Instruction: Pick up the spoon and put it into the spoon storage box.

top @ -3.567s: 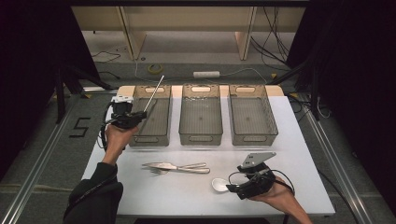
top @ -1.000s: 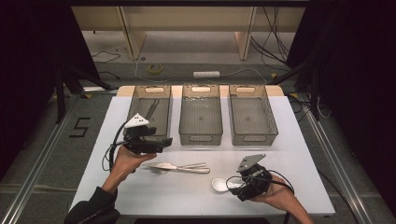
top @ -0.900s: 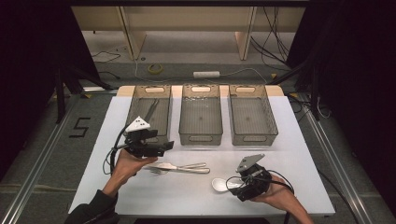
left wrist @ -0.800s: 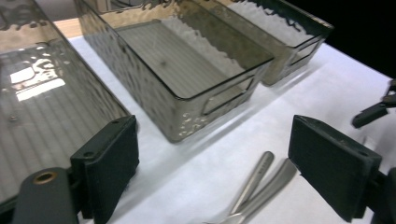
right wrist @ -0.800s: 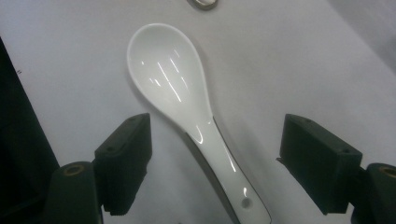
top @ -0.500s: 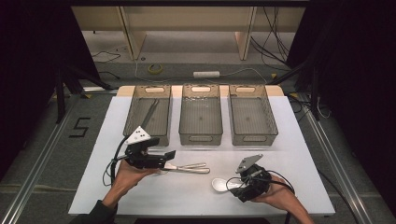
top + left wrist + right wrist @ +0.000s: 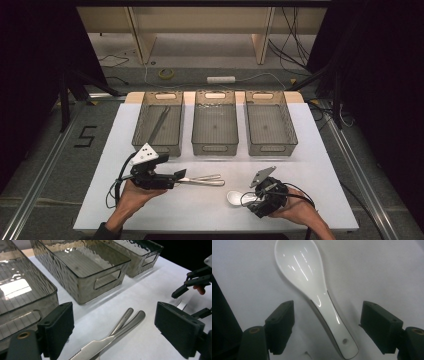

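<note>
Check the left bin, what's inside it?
In the high view the left bin holds one long thin utensil lying lengthwise; its type is too small to tell. In the left gripper view the ribbed tinted wall blurs whatever lies on the floor near the front.

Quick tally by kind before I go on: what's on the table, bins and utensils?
Bins: 3
Metal utensils on the table: 2, a knife and one other
White spoon: 1
Utensil in the left bin: 1
Total: 7
</note>
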`<state>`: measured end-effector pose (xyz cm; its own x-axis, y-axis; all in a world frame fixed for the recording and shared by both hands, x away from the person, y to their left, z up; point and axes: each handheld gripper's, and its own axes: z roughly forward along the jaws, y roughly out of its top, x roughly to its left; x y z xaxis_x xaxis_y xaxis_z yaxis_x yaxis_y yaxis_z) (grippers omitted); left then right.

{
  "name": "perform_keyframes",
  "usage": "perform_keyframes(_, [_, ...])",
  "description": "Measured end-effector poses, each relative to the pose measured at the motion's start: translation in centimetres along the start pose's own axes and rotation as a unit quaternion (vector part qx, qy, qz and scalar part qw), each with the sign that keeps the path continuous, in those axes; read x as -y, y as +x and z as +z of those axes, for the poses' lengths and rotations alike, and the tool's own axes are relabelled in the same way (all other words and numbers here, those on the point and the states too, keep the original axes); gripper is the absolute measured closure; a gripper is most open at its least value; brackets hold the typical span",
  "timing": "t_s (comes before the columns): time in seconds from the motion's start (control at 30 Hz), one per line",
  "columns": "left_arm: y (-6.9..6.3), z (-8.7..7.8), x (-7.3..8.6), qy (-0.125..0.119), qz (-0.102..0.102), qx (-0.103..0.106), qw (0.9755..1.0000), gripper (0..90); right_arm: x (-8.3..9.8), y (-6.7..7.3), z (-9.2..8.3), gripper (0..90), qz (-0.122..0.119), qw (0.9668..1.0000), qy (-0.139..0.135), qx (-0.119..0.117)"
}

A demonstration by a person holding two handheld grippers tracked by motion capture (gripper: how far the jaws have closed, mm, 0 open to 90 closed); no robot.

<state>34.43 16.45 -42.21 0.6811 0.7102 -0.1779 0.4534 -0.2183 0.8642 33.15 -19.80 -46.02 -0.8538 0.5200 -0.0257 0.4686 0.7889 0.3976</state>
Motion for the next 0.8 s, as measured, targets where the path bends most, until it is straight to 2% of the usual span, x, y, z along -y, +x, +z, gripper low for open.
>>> perform_keyframes(0.3, [-0.39,-0.47,0.24,-0.012,-0.003,0.007,0.9999,15.3,-0.09,-0.39,0.10,40.4,-0.007,0.9999,0.014,-0.003])
perform_keyframes(0.53, [-0.69,-0.40,0.35,-0.010,0.005,0.008,0.9999,15.3,-0.22,-0.60,0.32,48.4,-0.013,0.9995,0.028,-0.011])
perform_keyframes(0.67, [-0.73,-0.37,0.36,-0.008,0.007,0.008,0.9999,15.3,-0.26,-0.41,0.18,55.7,-0.020,0.9992,0.033,-0.013])
perform_keyframes(0.7, [-0.76,-0.39,0.35,-0.008,0.009,0.008,0.9999,15.3,-0.26,-0.44,0.23,58.0,-0.028,0.9991,0.031,-0.013])
perform_keyframes(0.8, [-0.79,-0.37,0.37,-0.008,0.010,0.007,0.9999,15.3,-0.46,-0.38,0.20,63.4,-0.029,0.9988,0.037,-0.012])
